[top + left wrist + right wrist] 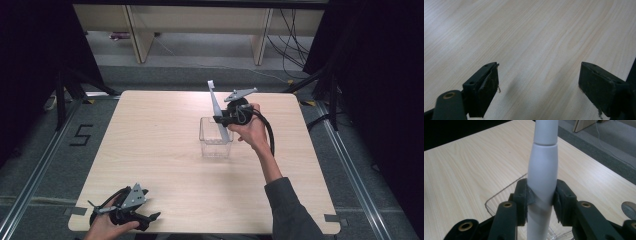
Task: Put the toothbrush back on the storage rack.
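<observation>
Right now I have the right gripper [223, 119] raised over the middle of the wooden table [150, 150], its jaws pinched on the handle of a white electric toothbrush [217, 107]. From the high view the toothbrush leans, its brush head up and tilted toward the far side of the table, its lower end down inside a clear plastic container [216, 144] that stands on the table near its centre. In the right gripper view the toothbrush [542, 180] runs up between my two black jaws, which press its sides where the body is widest, and the clear container's rim [499, 195] curves just below and behind them. I cannot tell whether the toothbrush's lower end touches the container's floor.

My left gripper [150, 219] sits low at the table's near left corner, well apart from the container, with the person's left hand [107, 225] wrapped around it. In the left gripper view its jaws stand spread wide with bare wood grain [536, 50] between them, holding nothing.
</observation>
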A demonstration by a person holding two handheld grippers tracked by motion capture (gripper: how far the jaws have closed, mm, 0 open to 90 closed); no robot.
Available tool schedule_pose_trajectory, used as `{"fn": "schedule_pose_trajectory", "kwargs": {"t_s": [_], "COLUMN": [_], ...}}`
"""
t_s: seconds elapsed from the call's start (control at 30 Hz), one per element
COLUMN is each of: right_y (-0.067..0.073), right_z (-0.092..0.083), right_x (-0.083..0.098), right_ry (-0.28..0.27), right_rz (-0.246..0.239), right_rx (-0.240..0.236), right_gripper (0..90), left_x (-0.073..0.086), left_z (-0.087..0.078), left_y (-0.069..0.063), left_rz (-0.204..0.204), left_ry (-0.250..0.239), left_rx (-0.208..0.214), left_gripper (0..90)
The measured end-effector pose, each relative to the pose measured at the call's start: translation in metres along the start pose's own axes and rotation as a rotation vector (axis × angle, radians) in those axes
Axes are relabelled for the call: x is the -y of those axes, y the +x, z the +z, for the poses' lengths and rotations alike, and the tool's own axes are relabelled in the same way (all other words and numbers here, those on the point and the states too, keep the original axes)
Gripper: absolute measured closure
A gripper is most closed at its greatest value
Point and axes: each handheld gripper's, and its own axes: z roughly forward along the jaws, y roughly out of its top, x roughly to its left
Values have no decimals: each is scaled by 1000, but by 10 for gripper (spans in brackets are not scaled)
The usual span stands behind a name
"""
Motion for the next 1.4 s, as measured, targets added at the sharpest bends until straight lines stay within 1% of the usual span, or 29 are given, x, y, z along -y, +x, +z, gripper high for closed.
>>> {"fn": "schedule_pose_trajectory", "kwargs": {"t_s": [0.03,0.07,0.13,0.17,0.2,0.23,0.27,0.3,0.33,0.37,0.4,0.43,0.47,0.5,0.57,0.6,0.67,0.7,0.77,0.8,0.83,0.93,0.97,1.0,1.03,1.1,1.27,1.3,1.4], "right_y": [0,0,0,0,0,1,1,1,2,1,2,0,0,2,2,4,4,3,3,3,5,8,8,9,8,9,9,10,9], "right_z": [3,3,4,4,6,6,6,9,8,10,11,14,14,16,18,18,21,21,23,23,25,29,30,31,32,34,39,41,45], "right_x": [3,4,6,6,7,8,8,8,8,9,10,12,12,13,14,15,15,15,16,15,15,15,15,15,15,14,13,13,12], "right_ry": [-5,16,4,28,16,45,45,26,56,54,60,71,71,82,87,98,90,112,105,124,141,151,167,169,174,187,202,203,206], "right_rz": [5,4,14,9,0,-1,-1,-2,8,0,6,-14,-14,3,-7,5,-7,-18,-23,-34,-32,-37,-40,-41,-46,-35,-52,-43,-61], "right_rx": [4,-7,6,2,10,7,7,8,0,2,1,-1,-1,0,-1,-4,-4,-5,-6,4,8,6,0,0,5,4,14,13,16], "right_gripper": [672,672,672,672,671,671,671,672,671,671,672,672,672,671,671,671,672,671,671,671,671,671,671,671,671,671,671,671,671], "left_x": [0,0,0,0,0,0,0,0,0,0,0,-1,-1,-1,0,0,-1,0,0,0,0,0,0,0,0,0,0,0,0], "left_z": [0,0,0,0,0,0,0,0,0,0,0,0,0,0,0,0,0,0,0,0,0,0,0,0,0,0,0,0,0], "left_y": [1,0,0,0,-1,-1,-1,0,0,0,0,0,0,0,-1,-1,0,0,0,0,-1,-1,-1,0,-1,-1,-1,-1,-1], "left_rz": [14,11,12,7,2,3,3,12,-1,-1,13,2,2,5,2,2,12,13,11,12,2,2,1,12,1,1,4,4,3], "left_ry": [0,-1,-1,-5,-10,-8,-8,-1,-2,-1,2,3,3,-1,-8,-8,-3,0,0,1,-11,-11,-10,-2,-9,-11,-12,-10,-13], "left_rx": [-3,-3,-2,-1,0,2,2,-2,0,-1,0,18,18,5,3,3,-3,-1,-2,-2,2,2,1,-2,1,2,1,2,1], "left_gripper": [160,160,160,160,160,160,160,160,160,160,160,160,160,160,160,160,160,160,160,160,160,160,160,160,160,160,160,160,160]}}
